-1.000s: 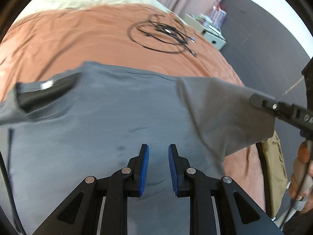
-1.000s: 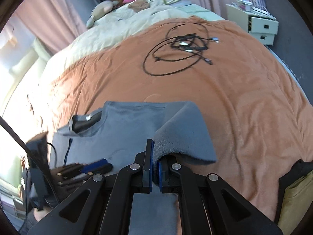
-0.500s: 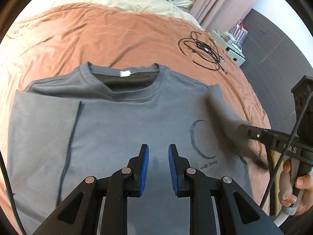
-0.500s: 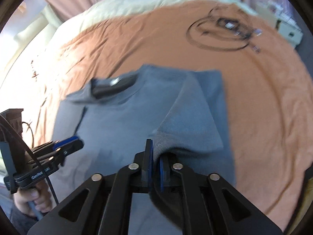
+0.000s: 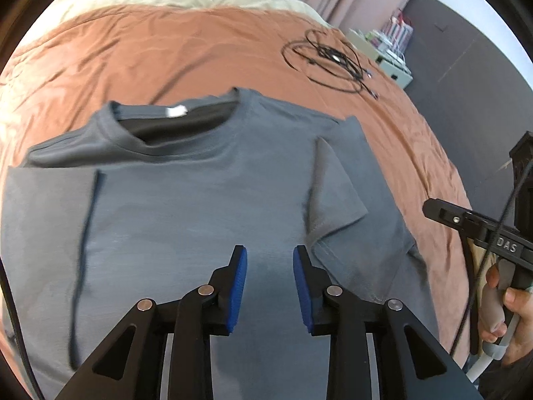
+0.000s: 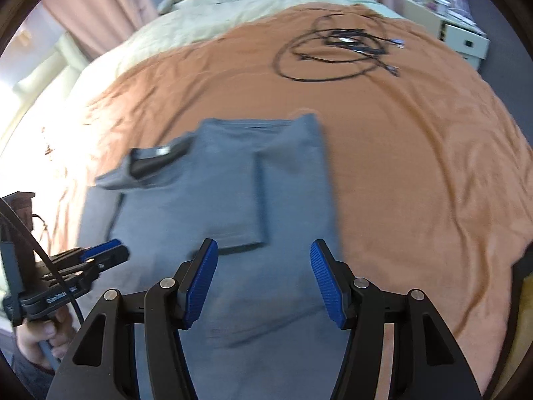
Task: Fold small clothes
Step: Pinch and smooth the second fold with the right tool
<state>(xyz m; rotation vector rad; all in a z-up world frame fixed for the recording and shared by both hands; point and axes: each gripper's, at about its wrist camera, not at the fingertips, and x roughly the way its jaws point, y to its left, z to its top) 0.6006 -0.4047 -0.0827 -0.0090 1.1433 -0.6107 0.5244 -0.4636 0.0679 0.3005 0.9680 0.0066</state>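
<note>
A grey T-shirt (image 5: 200, 200) lies flat on the orange bed cover (image 5: 166, 50), collar away from me. Its left side is folded inward, and its right sleeve (image 5: 336, 193) lies folded over the body. My left gripper (image 5: 269, 253) hovers over the shirt's middle; its jaws are opening and nothing is between the blue pads. In the right wrist view my right gripper (image 6: 263, 246) hangs over the shirt (image 6: 216, 193) near the folded right side (image 6: 293, 183). Its jaws are opening wide and hold nothing. Each gripper also shows at the other view's edge, held by a hand.
A tangle of black cables (image 5: 329, 60) (image 6: 333, 53) lies on the cover beyond the shirt. A cream duvet (image 6: 216, 16) with soft toys is at the head of the bed. A white drawer unit (image 6: 463, 40) stands beside the bed on the right.
My right gripper has opened and let go of the sleeve, which now lies folded on the shirt. The left gripper's jaws have spread a little. Both hands have shifted over the shirt.
</note>
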